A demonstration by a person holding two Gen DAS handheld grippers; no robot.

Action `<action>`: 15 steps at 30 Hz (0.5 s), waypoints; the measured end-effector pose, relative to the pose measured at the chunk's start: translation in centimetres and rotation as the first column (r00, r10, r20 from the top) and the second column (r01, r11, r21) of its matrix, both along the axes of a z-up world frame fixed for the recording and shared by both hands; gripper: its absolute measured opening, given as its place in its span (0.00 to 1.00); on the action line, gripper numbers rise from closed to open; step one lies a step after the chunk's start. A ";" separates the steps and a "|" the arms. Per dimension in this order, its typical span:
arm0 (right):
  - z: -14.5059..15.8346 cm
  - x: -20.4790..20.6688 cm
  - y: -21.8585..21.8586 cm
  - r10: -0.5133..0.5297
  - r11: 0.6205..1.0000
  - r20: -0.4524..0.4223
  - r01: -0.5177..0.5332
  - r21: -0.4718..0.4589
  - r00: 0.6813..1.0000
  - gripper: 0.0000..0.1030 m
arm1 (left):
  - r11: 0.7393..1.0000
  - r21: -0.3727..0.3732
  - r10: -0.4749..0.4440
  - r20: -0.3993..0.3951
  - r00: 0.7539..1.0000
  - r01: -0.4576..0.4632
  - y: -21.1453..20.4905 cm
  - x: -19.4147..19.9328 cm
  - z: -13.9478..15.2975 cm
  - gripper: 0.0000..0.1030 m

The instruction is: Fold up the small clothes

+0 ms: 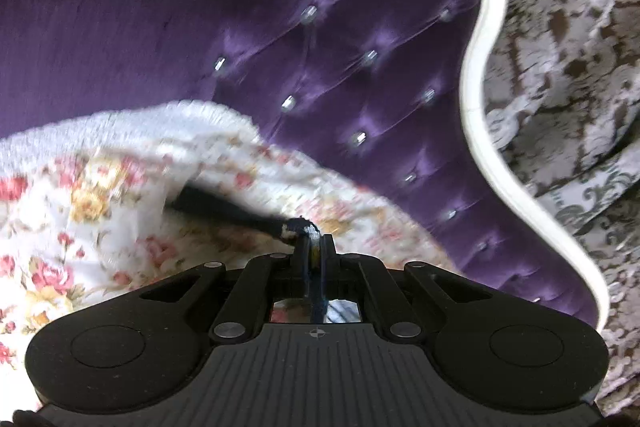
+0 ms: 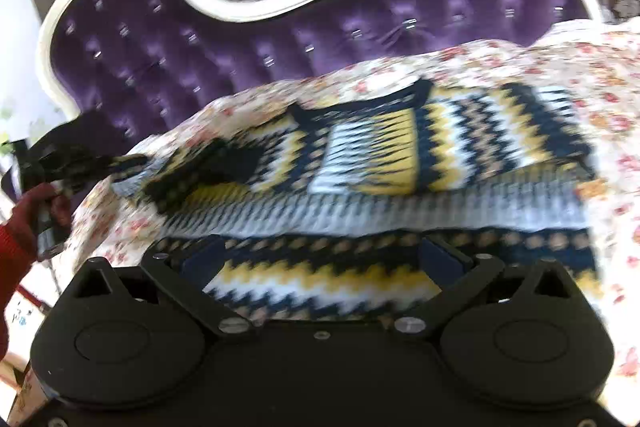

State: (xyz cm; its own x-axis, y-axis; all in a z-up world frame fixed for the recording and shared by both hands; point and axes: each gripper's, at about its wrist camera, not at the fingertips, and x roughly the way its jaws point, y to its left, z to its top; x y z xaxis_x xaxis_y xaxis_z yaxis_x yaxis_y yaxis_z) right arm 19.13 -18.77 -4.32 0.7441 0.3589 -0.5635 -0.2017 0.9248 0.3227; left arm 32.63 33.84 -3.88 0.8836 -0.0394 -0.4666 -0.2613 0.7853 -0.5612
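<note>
The left wrist view looks forward and slightly down along its own gripper (image 1: 314, 251), close over the flowered bedspread (image 1: 80, 211), toward the purple tufted headboard (image 1: 340, 47) that fills most of the picture; the white frame (image 1: 476, 67) and patterned wallpaper (image 1: 560, 47) run down its right side, tilted. The right wrist view sits farther back, looking along its gripper (image 2: 320, 259) low across the bed at the zigzag sweater (image 2: 400, 147), the headboard (image 2: 280, 39) behind it; at its left edge the left gripper (image 2: 68, 155) and a red-sleeved hand (image 2: 36, 211) show. Both views share headboard, frame, wallpaper and bedspread; both are blurred.
</note>
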 end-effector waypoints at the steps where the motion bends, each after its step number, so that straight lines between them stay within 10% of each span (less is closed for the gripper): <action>1: 0.2 0.1 -0.9 -0.023 1.000 0.004 0.023 -0.007 1.000 1.00 | 1.000 0.011 -0.001 0.014 1.000 0.001 -0.2 -0.3 0.8 0.04; 15: 0.0 8.4 -14.7 -0.346 0.938 0.000 0.345 -0.016 0.938 0.99 | 0.972 0.209 -0.134 0.118 0.984 0.108 -5.9 -2.4 8.2 0.04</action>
State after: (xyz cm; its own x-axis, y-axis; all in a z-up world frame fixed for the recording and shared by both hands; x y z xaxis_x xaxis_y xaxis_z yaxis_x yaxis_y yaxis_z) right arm 27.49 -33.51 -4.35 0.8190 0.0710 -0.5694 0.1321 0.9423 0.3076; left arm 30.19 27.98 4.29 0.9318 -0.0670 -0.3566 -0.0923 0.9068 -0.4113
